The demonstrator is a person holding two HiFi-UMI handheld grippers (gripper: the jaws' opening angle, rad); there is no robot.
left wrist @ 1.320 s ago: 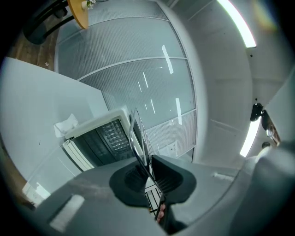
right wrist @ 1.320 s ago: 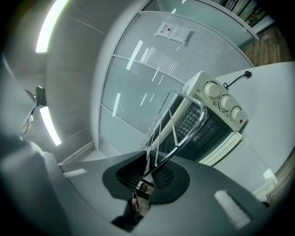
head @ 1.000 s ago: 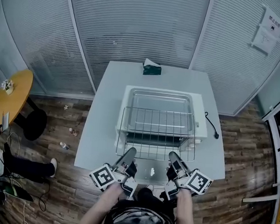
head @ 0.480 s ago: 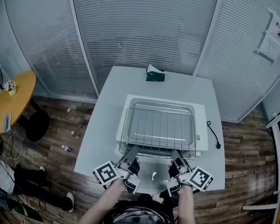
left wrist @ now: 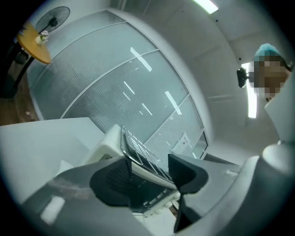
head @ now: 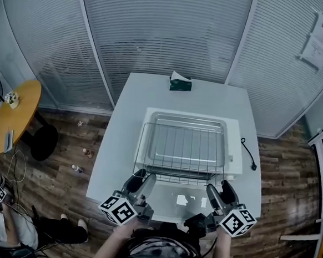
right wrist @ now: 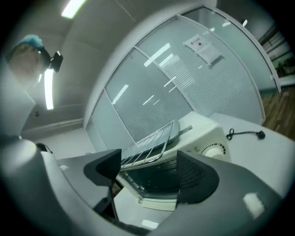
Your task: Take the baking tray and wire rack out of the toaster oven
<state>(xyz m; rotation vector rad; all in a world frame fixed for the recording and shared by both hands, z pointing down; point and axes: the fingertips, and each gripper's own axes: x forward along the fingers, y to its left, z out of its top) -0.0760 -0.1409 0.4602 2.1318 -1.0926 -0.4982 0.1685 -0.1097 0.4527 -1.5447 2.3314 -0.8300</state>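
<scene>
The wire rack lies on top of the white toaster oven, over the baking tray, its front edge overhanging the open glass door. My left gripper and right gripper sit just short of the rack's front corners. Both have just been opening and stand open, with nothing pressed between the pads. In the left gripper view the rack shows between and beyond the left gripper jaws. In the right gripper view the rack sits above the dark oven cavity, ahead of the right gripper.
A green tissue box stands at the white table's far edge. The oven's power cable trails at the right. A round yellow table and a person are on the floor side, left. Glass partitions stand behind.
Both grippers held the rack's front edge and pushed it back onto the oven top. They have let go, opened, and drawn back and apart.
</scene>
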